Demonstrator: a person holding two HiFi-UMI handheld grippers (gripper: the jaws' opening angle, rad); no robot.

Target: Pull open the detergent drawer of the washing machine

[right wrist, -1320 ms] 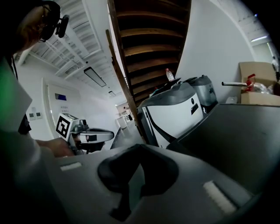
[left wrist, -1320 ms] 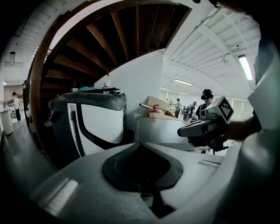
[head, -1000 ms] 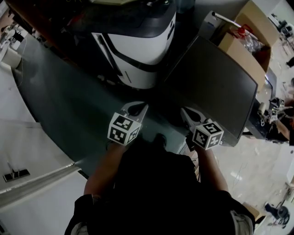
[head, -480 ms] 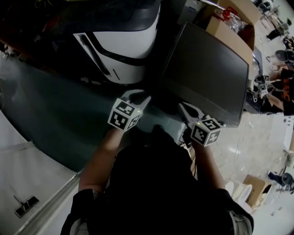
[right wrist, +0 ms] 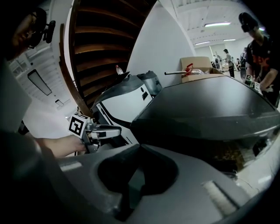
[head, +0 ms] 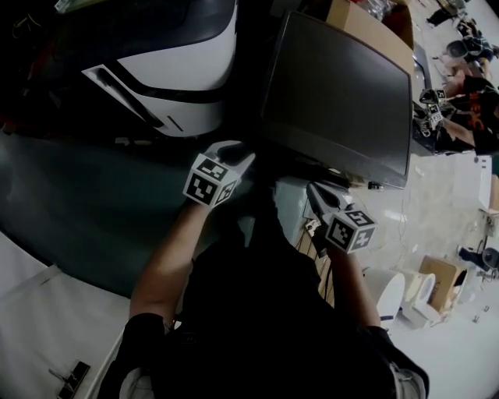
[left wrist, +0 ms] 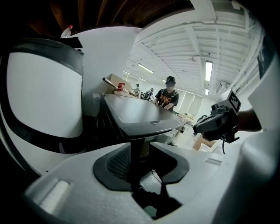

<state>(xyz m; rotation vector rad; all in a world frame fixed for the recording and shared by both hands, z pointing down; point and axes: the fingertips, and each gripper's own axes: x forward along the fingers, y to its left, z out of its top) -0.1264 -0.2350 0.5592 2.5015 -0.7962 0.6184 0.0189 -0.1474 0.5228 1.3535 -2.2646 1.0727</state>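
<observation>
Two machines stand ahead of me: a rounded white and dark-grey one (head: 175, 66) at the upper left and a dark grey box-shaped one (head: 339, 93) with a flat lid at the upper right. No detergent drawer front can be made out in any view. My left gripper (head: 236, 156) hovers at the dark gap between the two machines; its jaws are opening with nothing between them (left wrist: 141, 155). My right gripper (head: 316, 191) is shut and empty (right wrist: 139, 151), just in front of the dark machine's near edge. Neither gripper touches a machine.
A dark green surface (head: 93, 210) spreads to the left below the white machine. A cardboard box (head: 366, 15) sits behind the dark machine. People (head: 460, 86) stand at the far right. A white bucket (head: 386, 288) and another box (head: 437, 273) rest on the pale floor.
Both grippers have dropped lower and tipped downwards. The left gripper's jaws have spread apart. The head view has swung, so the machines now lie higher and further left.
</observation>
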